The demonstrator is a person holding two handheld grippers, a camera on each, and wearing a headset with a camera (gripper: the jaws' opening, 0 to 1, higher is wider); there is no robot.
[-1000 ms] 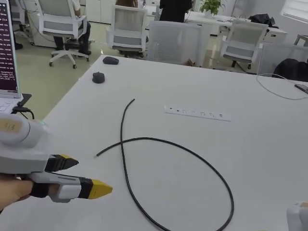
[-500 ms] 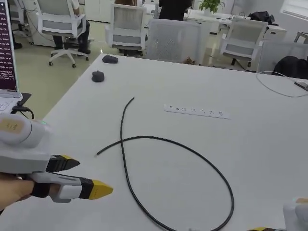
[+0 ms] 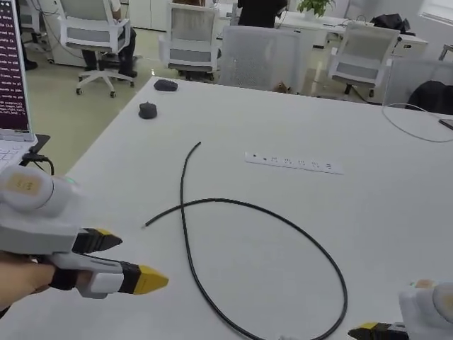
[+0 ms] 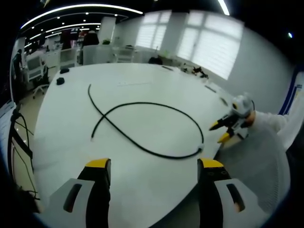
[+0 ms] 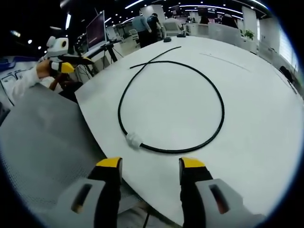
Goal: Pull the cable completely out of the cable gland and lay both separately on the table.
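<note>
Black cable [image 3: 269,216] lies in 1 wide loop on the white table [image 3: 382,212]. It crosses itself at centre left of the head view. 1 free end curves toward the upper middle of that frame, and the other end points left, just past the crossing.

In the right gripper view we see the white cable gland [image 5: 133,140] at the lower left of the loop. It is threaded on the cable and lies flat near the table's edge.

We hold the left gripper [image 3: 131,261] at the lower left of the head view. Its 2 yellow-tipped jaws are spread apart with nothing between them, and it hangs over the table well short of the cable. In its own view the jaws rise wide apart at the bottom, with the loop beyond them in mid frame.

The right gripper [image 5: 150,162] also has its jaws parted and empty. In its own view they point at the gland from off the table's edge without touching it. In the head view only 1 yellow tip of it shows, in the lower right corner.

A white power strip [image 3: 294,163] lies flat beyond the loop, right of centre. 2 dark computer mice [image 3: 147,110] sit in the upper left of the table, and a laptop [image 3: 10,71] stands at the left edge of the frame.
</note>
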